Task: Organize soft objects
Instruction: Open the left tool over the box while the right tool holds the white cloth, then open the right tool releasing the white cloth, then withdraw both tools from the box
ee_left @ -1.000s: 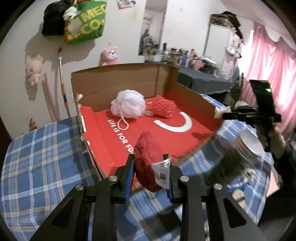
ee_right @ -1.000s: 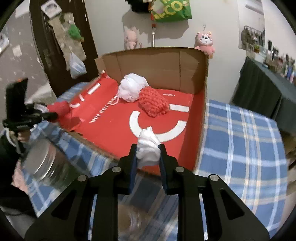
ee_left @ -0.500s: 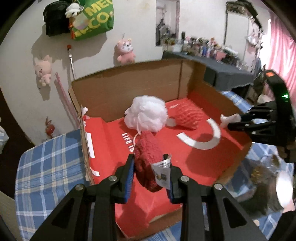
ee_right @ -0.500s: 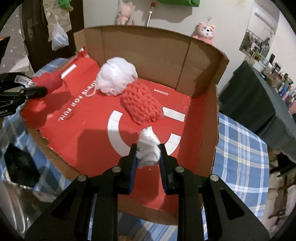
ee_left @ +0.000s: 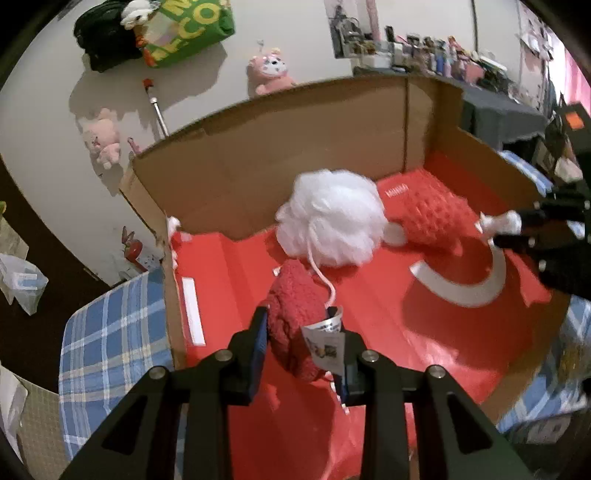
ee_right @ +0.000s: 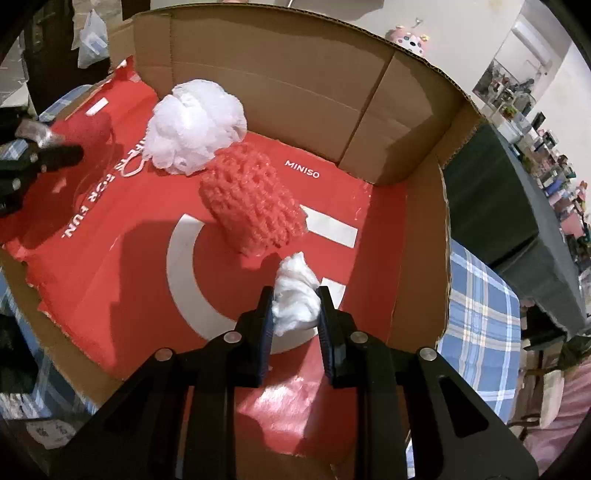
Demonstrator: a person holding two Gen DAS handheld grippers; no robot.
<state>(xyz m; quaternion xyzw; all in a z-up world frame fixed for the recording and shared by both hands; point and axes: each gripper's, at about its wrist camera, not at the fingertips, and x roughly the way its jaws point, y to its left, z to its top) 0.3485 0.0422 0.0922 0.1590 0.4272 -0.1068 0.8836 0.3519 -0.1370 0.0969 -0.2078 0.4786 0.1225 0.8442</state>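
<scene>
Left gripper (ee_left: 301, 338) jaws closed on a red fuzzy piece (ee_left: 293, 325) with a paper tag (ee_left: 325, 341), held over the box's (ee_right: 295, 74) red liner (ee_right: 122, 258). Right gripper (ee_right: 295, 314) jaws clamped on a white wad (ee_right: 297, 297), over the white arc print at 5 o'clock of the red knit (ee_right: 255, 206). White pouf (ee_right: 195, 125) sits at 10 o'clock of the knit, touching it. Liner reads "MINISO" near the back wall and "FOR FUN." along the left. Green bag (ee_left: 188, 29) on the wall, lettering partly cut off. Blue plaid cloth (ee_right: 480, 310) under the box.
</scene>
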